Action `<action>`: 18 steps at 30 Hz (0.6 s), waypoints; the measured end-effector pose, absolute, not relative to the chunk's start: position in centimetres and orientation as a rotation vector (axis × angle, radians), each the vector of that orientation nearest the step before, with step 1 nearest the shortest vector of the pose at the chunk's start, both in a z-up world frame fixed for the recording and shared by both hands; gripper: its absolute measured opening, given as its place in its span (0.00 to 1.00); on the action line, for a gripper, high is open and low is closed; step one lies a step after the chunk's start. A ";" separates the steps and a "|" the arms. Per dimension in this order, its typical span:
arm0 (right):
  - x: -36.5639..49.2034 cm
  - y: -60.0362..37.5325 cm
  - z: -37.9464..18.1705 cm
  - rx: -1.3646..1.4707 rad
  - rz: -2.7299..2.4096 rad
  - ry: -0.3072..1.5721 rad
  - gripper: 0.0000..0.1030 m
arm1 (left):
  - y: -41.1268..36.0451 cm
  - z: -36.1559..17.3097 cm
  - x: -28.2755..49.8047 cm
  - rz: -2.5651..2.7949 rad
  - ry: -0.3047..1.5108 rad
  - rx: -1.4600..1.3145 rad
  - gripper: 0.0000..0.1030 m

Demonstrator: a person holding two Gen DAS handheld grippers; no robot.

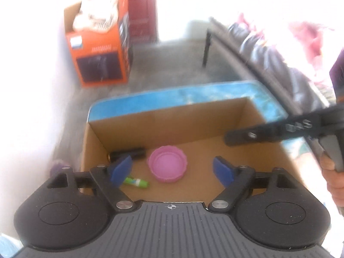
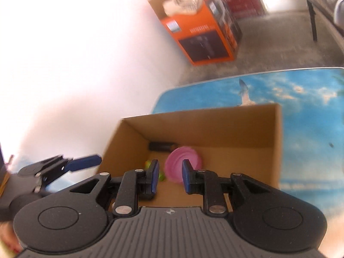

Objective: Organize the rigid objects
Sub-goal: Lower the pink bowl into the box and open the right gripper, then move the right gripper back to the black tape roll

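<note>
A bright white wall [image 2: 75,53] stands on the left. Next to it on the grey floor [image 1: 172,64] sits one orange cardboard box with white stuff on top [image 1: 99,43]. Behind that box is one dark red cupboard [image 1: 142,6]. Further right is one dark bench with clothes piled on it [image 1: 268,49].

Closer in is one table with a blue sky picture on its top [image 2: 301,99]. One open brown cardboard box [image 2: 215,124] sits on the table. Inside the brown box lie three things, from left to right: one dark tube shape [image 1: 129,153] in the far left corner, one small green stick [image 1: 137,181] near the front, and one round pink plastic lid [image 1: 167,166] in the middle.

There are two tongs with blue pads. The left gripper [image 1: 172,171] is spread wide above the brown box, with nothing between its pads. The right gripper [image 2: 169,176] has its pads close together with a small gap, and nothing is pinched there. A hand [image 1: 331,172] holds its handle.
</note>
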State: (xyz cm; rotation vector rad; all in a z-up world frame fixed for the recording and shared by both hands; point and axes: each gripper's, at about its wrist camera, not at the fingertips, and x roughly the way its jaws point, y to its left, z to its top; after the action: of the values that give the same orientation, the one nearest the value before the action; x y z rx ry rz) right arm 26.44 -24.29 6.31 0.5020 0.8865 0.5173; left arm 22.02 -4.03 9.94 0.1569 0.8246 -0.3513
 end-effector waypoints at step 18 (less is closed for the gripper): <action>4.4 -26.3 1.8 0.620 0.418 0.811 0.50 | -5.5 2.9 4.6 -0.569 0.778 0.125 0.97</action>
State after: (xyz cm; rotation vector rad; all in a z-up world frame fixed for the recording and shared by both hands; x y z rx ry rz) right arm 4.37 -26.35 1.83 0.6204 0.8108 0.4178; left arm 4.63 -5.47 2.85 0.1248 0.7778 -0.5686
